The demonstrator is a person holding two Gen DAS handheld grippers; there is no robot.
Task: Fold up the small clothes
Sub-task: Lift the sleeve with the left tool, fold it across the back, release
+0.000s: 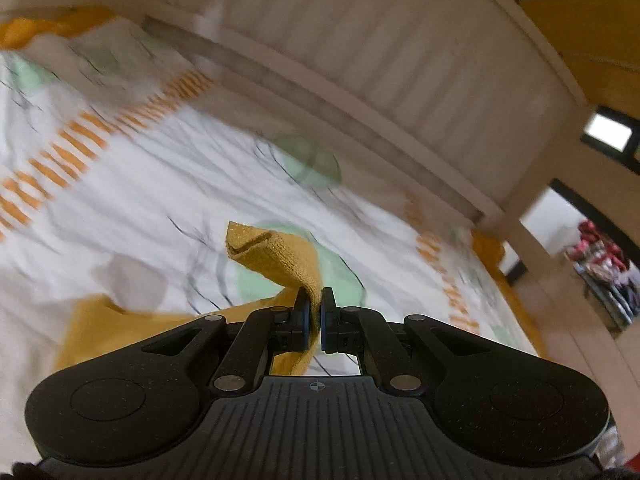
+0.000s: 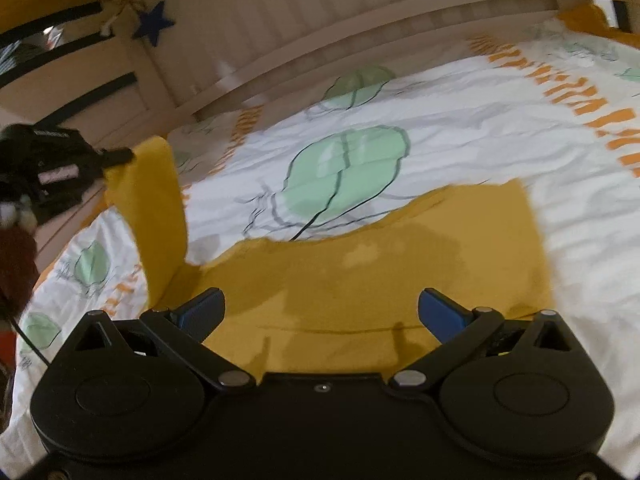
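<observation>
L gripper [image 1: 315,312]: nearest lens in L wrist view; jaws clamped on a strip of mustard-yellow garment [image 1: 276,256], fabric pinched between the pads, free end curling up past the tips.
R gripper [image 2: 322,312]: jaws spread wide, nothing between them; hovers just over the flat part of the garment [image 2: 360,276], no contact visible.
L gripper seen from R view: black body at far left [image 2: 116,158], holding up one end of the cloth, prob. a sleeve or side panel, lifted clear of the bed.
Garment location: main body spread flat on white bedcover [image 2: 480,120] w/ green leaf print and orange dashes; lifted part rises at its left edge. Slatted bed rail [image 1: 360,60] behind.
Handling (judgement): light, soft knit; limp, droops and curls where unsupported; not slippery or fragile; will drag and wrinkle if pulled across the cover.
Where to grip (judgement): edges/corners, pinching a small fold; R could take the near hem or the right corner to pin it while L carries the lifted part over.
Step (judgement): mid-fold, lifted part likely heading across the body.
Caveat: both views motion-blurred; exact garment type unclear.
</observation>
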